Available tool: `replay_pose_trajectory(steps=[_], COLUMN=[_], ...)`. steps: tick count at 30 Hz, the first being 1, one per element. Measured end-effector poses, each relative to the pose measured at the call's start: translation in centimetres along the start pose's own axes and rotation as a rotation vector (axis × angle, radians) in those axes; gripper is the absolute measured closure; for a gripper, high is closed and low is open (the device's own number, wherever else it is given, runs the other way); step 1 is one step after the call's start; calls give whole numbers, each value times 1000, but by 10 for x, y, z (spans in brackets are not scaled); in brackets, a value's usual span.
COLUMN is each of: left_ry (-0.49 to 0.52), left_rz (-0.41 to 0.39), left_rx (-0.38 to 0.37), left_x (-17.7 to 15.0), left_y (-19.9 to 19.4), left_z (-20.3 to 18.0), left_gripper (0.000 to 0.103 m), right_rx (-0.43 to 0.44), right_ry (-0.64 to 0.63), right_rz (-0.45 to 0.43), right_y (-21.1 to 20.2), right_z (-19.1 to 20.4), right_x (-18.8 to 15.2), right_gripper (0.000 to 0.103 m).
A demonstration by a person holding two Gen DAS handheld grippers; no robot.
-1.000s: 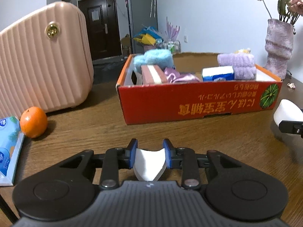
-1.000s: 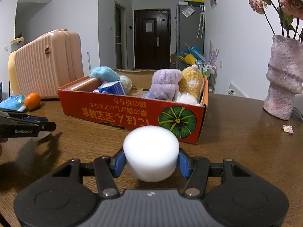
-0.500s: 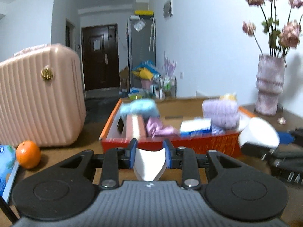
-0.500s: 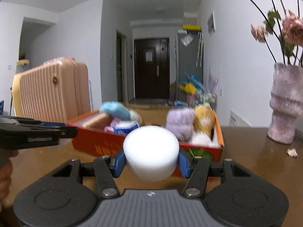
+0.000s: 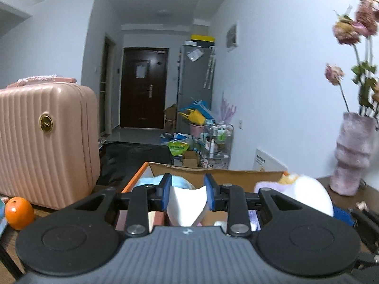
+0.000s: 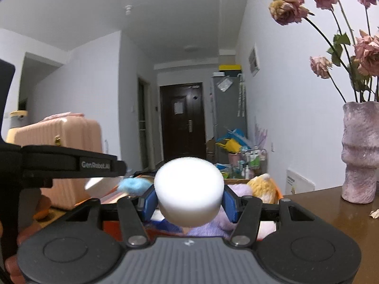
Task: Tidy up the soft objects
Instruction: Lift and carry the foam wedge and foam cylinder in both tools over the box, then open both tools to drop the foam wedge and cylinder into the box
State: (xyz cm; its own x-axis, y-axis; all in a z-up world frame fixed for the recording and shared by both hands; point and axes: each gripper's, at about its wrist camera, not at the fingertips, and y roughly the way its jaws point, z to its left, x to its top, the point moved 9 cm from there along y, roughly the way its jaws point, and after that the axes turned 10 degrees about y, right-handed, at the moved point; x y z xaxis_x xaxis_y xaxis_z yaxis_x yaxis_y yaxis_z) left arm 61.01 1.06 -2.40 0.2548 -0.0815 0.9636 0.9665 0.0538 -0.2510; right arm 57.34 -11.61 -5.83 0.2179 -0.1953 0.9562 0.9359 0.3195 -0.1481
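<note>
We're gripping a thin white foam piece (image 5: 186, 204) w/ the left gripper (image 5: 187, 195), fingers narrow and pressing it from both sides, its pointed end hanging low-centre of the left wrist view. The right gripper (image 6: 189, 200) is holding a round white foam puff (image 6: 189, 190) between its blue pads (image 6: 149, 201), jaws partway apart, clamping it at centre frame. In the left view that same puff is showing at the right edge, lower half.

Just behind both grippers we're seeing the cardboard box (image 5: 213, 174), orange rim at its left side. Inside it: a blue fluffy item (image 5: 180, 183) at left, a purple plush (image 6: 213, 228) and a yellow plush (image 6: 261, 185) toward the right in the right wrist view.

A pink suitcase (image 5: 45, 146) is standing at left-centre, an orange (image 5: 19, 209) sitting at its base, lower left. A pink vase (image 6: 360, 153) w/ dried roses (image 6: 287, 8) is standing on the brown table (image 6: 331, 203) at far right. The left gripper's black body is crossing the left side of the right view.
</note>
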Motion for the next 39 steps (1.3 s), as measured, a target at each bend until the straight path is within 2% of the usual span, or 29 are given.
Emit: replay_pose_trajectory(steps=[6, 10, 17, 25, 27, 30, 31, 33, 34, 36, 37, 38, 39], left_ry=[-41, -54, -62, -67, -68, -67, -70, -90, -101, -118, -121, -123, -127], left_rz=[-6, 11, 49, 71, 73, 63, 59, 46, 37, 16, 12, 10, 3], left_rx=[36, 68, 91, 109, 106, 100, 97, 109, 124, 148, 155, 168, 188], left_x=[9, 9, 0, -5, -7, -7, -7, -7, -7, -6, -6, -6, -6], left_y=[20, 31, 47, 60, 61, 60, 59, 54, 52, 48, 46, 46, 45], left_z=[1, 1, 10, 17, 19, 20, 20, 23, 25, 29, 30, 32, 34], left_gripper=[73, 73, 73, 73, 68, 60, 52, 34, 20, 13, 5, 0, 0], right_rx=[-46, -65, -110, -109, -108, -110, -115, -121, -120, -128, -136, -142, -145], right_ry=[21, -15, -27, -62, -65, -62, -62, -56, -50, -49, -52, -52, -52], right_rz=[-34, -77, -71, -35, -22, -12, -18, -32, -38, -35, -32, -31, -32], right_y=[22, 34, 58, 72, 75, 76, 75, 73, 71, 71, 71, 71, 71], right_z=[-9, -8, -12, -7, -7, -9, -9, -12, -13, -14, -15, -15, -16], right_x=[6, 11, 12, 6, 4, 3, 4, 6, 7, 6, 6, 5, 5], right_gripper=[47, 47, 46, 45, 45, 27, 18, 15, 13, 6, 1, 0, 0])
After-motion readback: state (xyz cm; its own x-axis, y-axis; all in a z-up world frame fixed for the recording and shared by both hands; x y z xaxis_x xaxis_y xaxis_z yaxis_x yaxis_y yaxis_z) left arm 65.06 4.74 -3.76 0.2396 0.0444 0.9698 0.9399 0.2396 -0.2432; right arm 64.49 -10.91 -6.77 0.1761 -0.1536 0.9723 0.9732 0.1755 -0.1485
